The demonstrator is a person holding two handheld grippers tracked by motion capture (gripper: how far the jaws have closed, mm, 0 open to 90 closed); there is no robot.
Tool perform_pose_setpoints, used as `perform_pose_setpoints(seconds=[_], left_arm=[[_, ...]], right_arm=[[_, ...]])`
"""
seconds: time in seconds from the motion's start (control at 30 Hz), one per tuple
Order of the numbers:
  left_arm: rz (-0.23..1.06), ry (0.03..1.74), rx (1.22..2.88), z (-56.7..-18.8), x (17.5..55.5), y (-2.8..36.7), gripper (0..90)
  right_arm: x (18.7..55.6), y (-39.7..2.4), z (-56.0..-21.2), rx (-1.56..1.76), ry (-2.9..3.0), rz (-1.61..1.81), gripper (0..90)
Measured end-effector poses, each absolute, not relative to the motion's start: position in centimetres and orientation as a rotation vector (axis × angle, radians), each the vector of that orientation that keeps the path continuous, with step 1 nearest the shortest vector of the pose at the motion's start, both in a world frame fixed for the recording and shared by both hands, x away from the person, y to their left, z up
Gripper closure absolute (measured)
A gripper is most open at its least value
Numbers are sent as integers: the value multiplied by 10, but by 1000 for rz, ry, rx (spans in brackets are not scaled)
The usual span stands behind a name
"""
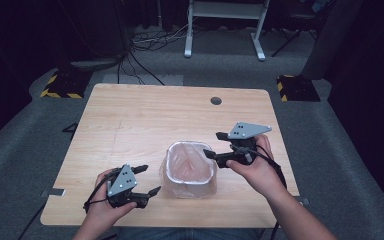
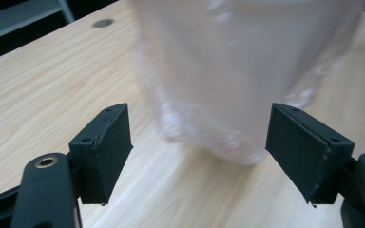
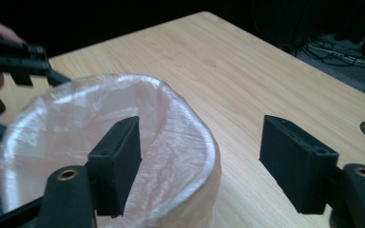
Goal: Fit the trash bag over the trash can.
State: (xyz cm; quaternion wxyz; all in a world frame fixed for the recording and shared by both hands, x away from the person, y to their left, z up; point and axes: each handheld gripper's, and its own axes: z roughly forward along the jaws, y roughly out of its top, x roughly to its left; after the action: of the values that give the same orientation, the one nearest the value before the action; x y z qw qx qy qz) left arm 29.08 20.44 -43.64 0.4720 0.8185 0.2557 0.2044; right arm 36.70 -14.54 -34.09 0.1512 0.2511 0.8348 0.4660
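A small bin lined with a translucent pinkish plastic bag [image 1: 189, 170] stands at the middle front of the wooden table [image 1: 145, 115]. My left gripper [image 1: 151, 178] is just left of the bin, open, jaws pointing at its side. In the left gripper view the bag-covered bin [image 2: 237, 71] rises blurred beyond the wide-apart jaws of the left gripper [image 2: 199, 147], with nothing between the pads. My right gripper [image 1: 213, 144] hovers at the bin's upper right rim, open. In the right gripper view the rim [image 3: 204, 147] passes between the jaws of the right gripper [image 3: 199, 166], untouched.
A round cable hole [image 1: 216, 100] sits near the table's far edge. The far half of the tabletop is bare wood. Beyond it are a white desk frame [image 1: 225, 20], floor cables [image 1: 150, 40] and two yellow-and-black striped blocks [image 1: 62, 85].
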Motion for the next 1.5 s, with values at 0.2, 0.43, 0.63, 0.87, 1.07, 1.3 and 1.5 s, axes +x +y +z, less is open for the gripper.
perform_pose_setpoints(seconds=[0.2, 0.43, 0.63, 0.87, 1.07, 1.3, 1.5], left_arm=[[560, 745, 2006, -441, 301, 224, 239], [569, 791, 2020, -450, 306, 231, 241], [550, 794, 2021, -453, 306, 230, 240], [554, 795, 2029, -455, 304, 232, 239], [547, 787, 2036, -456, 305, 230, 239], [539, 779, 2045, -457, 305, 227, 237], [530, 776, 2051, -460, 306, 226, 237]], right_arm=[[381, -140, -341, 737, 2443, 1250, 284], [393, -132, -341, 748, 2497, 1181, 289], [402, -117, -346, 740, 2557, 1084, 292], [410, -103, -352, 712, 2589, 928, 303], [414, -95, -356, 707, 2625, 788, 306], [419, -85, -363, 717, 2667, 636, 306], [422, -81, -368, 724, 2712, 513, 310]])
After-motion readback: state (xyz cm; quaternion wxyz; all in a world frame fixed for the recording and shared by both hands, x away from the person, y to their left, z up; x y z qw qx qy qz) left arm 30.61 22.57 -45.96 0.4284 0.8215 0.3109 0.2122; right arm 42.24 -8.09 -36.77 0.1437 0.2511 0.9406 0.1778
